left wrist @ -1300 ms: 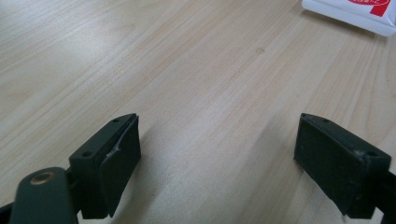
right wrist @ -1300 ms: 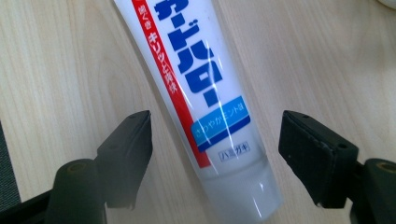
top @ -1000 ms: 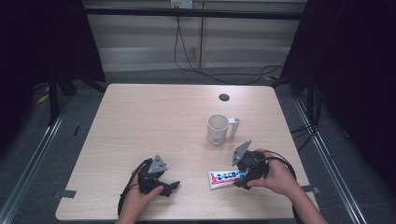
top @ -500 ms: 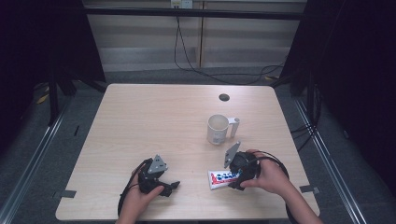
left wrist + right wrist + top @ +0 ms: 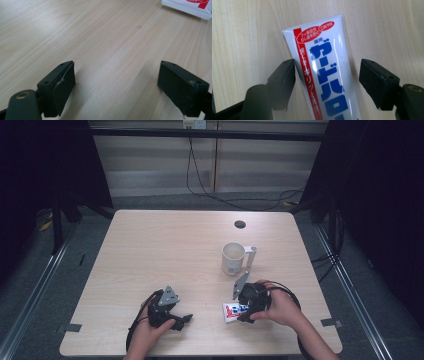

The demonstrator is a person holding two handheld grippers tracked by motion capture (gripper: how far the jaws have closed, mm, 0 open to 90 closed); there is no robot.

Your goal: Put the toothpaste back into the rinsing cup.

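Note:
A white toothpaste tube (image 5: 324, 72) with blue and red lettering lies flat on the wooden table (image 5: 165, 250) near its front right. My right gripper (image 5: 327, 82) is open, one jaw on each side of the tube, the left jaw close to its edge. From above, that gripper (image 5: 244, 309) sits over the tube (image 5: 232, 311) with a hand behind it. My left gripper (image 5: 116, 82) is open over bare wood, and the tube's end (image 5: 190, 6) shows far off. It rests at the front left (image 5: 175, 319).
A white mug (image 5: 233, 258) stands behind the right gripper, its handle to the right. A dark round grommet (image 5: 240, 224) sits near the table's far edge. Cables trail from both grippers near the front edge.
My right gripper has moved left and down along the toothpaste tube, and now straddles it. The left gripper has stayed in place.

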